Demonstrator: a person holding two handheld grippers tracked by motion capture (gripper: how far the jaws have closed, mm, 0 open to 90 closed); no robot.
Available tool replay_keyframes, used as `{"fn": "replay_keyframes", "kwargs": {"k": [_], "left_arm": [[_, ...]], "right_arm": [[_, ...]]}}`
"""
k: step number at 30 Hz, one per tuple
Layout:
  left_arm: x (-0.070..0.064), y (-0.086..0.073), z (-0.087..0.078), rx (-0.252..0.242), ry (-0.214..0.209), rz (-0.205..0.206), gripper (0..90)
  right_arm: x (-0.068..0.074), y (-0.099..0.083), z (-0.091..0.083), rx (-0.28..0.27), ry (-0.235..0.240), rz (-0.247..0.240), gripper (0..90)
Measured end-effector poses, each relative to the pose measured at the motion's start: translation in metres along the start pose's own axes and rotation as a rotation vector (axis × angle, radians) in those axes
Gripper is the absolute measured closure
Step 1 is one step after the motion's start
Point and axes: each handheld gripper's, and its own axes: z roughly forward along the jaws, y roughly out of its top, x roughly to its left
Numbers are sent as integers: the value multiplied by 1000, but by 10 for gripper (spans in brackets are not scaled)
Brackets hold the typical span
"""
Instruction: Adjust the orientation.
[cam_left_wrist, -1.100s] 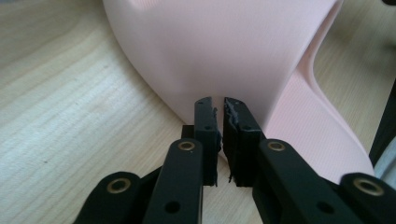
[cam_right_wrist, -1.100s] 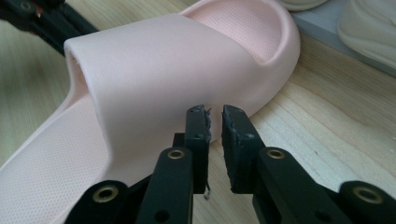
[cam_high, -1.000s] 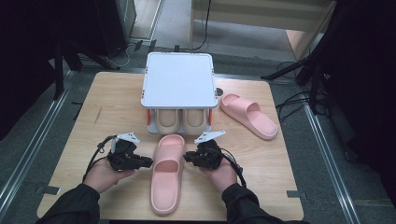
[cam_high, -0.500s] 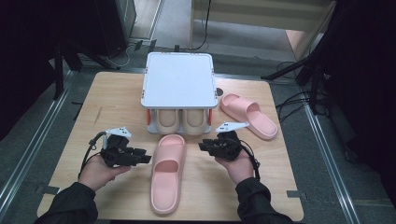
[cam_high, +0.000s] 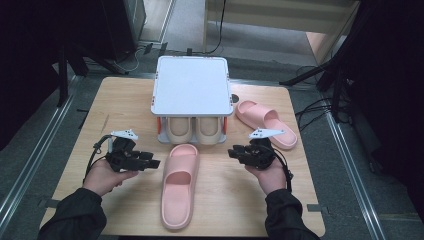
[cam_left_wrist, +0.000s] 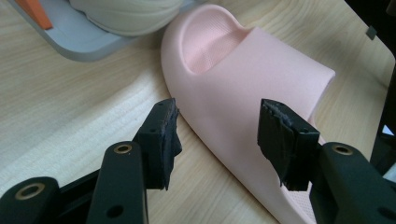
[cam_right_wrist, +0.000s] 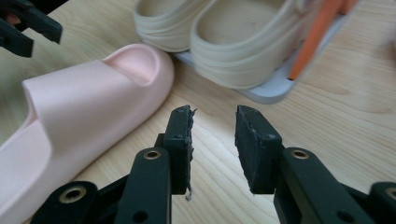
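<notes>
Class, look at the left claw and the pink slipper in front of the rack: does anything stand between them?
Nothing visible does. Bare table separates the open left claw from the pink slipper.

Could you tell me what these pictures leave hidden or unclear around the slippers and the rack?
- Beige pair on the rack's lower shelf: in the high view the white top panel hides all but one end.
- Near pink slipper: its far end is cut off by the left gripper view's bottom edge.
- Far pink slipper: the right gripper and its grey plate cover its nearer end.
</notes>
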Motion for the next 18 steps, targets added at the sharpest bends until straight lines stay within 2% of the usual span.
{"fn": "replay_keyframes", "kwargs": {"k": [8,18], "left_arm": [[0,1,0,-3,0,1,455],[-2,-5,-4,5,14,-6,434]], "right_arm": [[-22,-2,-12,-22,-39,27,634],[-61,-3,-20,-32,-71,59,622]]}}
